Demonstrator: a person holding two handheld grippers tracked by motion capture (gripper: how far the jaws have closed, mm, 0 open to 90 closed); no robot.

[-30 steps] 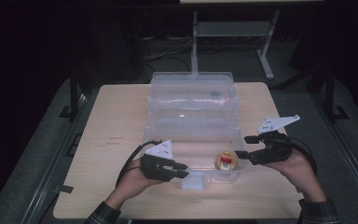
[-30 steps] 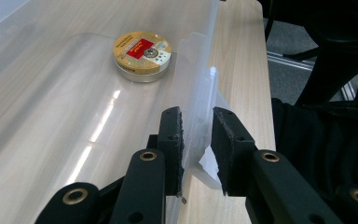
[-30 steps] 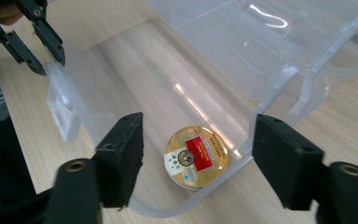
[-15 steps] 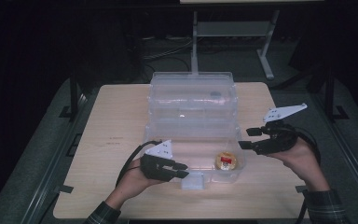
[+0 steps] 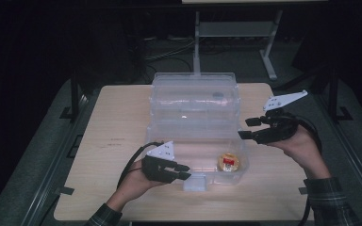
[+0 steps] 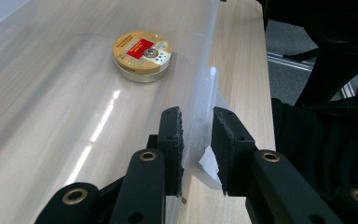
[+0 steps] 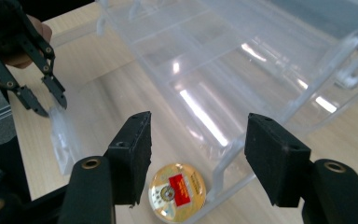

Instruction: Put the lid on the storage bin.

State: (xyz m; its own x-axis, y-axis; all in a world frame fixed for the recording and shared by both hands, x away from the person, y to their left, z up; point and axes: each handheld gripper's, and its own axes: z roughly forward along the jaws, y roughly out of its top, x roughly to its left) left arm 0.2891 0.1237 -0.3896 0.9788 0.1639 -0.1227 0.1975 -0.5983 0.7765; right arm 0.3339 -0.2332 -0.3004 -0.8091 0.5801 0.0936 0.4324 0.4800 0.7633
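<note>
A clear plastic box (image 5: 151, 134) stands with its lid up on the wooden table. A round gold tin with a red label (image 5: 228, 162) lies in its front right corner. My left gripper (image 5: 186, 172) is shut on the box's front wall (image 6: 204, 88), beside the latch tab, with the tin (image 6: 142, 55) farther along inside. My right gripper (image 5: 244, 128) hovers open beside the box's right wall, above the tin (image 7: 177, 191). Its jaws have just been closing a little, with nothing between them. The right gripper view also catches the left gripper (image 7: 51, 107) at the latch (image 7: 63, 140).
The box's raised lid (image 5: 193, 94) stands behind the tray. Bare tabletop (image 5: 113, 127) lies left of the box and a narrower strip (image 5: 268, 169) to its right. A metal stand (image 5: 235, 29) and cables sit on the dark floor behind the table.
My right gripper has risen and drawn back to the right, away from the tin. The left gripper and the box have stayed put.
</note>
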